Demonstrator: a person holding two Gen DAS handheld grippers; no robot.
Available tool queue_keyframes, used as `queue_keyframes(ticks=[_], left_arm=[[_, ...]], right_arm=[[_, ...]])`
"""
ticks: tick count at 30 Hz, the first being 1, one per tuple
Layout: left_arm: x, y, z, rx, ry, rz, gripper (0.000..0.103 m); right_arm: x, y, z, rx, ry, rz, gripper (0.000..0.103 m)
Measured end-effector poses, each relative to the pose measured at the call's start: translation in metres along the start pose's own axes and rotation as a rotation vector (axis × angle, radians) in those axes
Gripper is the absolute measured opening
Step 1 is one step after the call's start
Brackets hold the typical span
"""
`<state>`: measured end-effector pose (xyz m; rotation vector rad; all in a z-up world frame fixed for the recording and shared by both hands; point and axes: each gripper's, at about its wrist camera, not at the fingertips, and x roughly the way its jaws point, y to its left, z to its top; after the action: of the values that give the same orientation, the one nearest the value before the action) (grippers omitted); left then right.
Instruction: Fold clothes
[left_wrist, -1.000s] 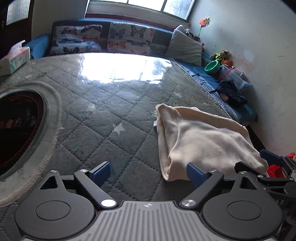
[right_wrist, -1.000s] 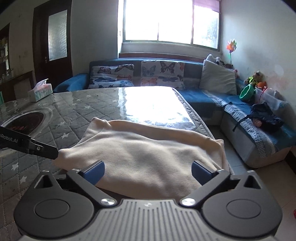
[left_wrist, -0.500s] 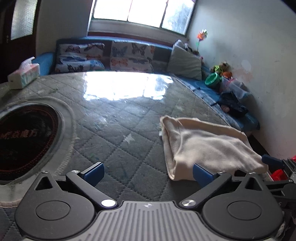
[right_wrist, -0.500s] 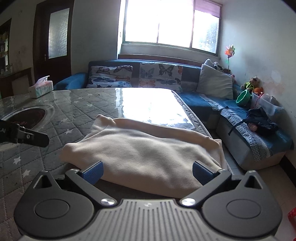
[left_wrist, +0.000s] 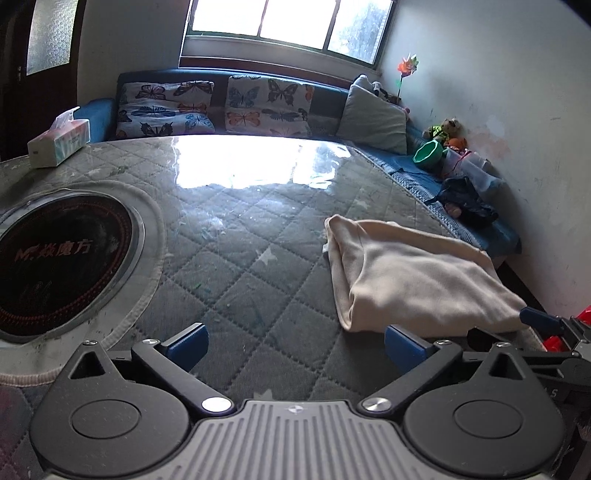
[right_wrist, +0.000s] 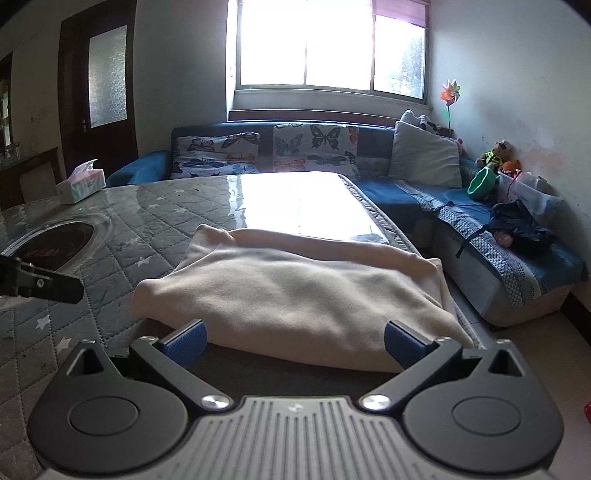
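Both grippers are spread wide, grasping nothing. Left gripper (left_wrist: 293, 341) hovers over the quilted table (left_wrist: 236, 266), the folded cream garment (left_wrist: 417, 280) lying to its right near the table's edge. Right gripper (right_wrist: 293, 341) faces that garment directly, fingertips apart from it.

I see a wide three-pane window (right_wrist: 330, 44) glaring white onto a grey quilted table under a glossy clear cover (left_wrist: 236, 236). A blue corner sofa (right_wrist: 406, 192) with butterfly-print cushions (right_wrist: 314, 147) wraps the table's far edge and right edge. A dark wooden door with frosted glass (right_wrist: 107, 79) stands left, beside whitish walls (right_wrist: 517, 74).
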<state>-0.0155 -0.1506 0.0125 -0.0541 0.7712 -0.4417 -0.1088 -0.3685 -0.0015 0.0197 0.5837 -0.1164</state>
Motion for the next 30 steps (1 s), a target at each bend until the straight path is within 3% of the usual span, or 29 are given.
queue_keyframes(ticks=[8,30], left_arm=[[-0.008,-0.009,-0.012,0.057,-0.001,0.048,0.103],[-0.012,-0.007,-0.031,0.016,0.067,0.059,0.103]], right_arm=[[-0.006,0.007,-0.006,0.002,0.018,-0.006,0.103],[-0.013,0.009,-0.025,0.094,0.097,-0.091,0.103]])
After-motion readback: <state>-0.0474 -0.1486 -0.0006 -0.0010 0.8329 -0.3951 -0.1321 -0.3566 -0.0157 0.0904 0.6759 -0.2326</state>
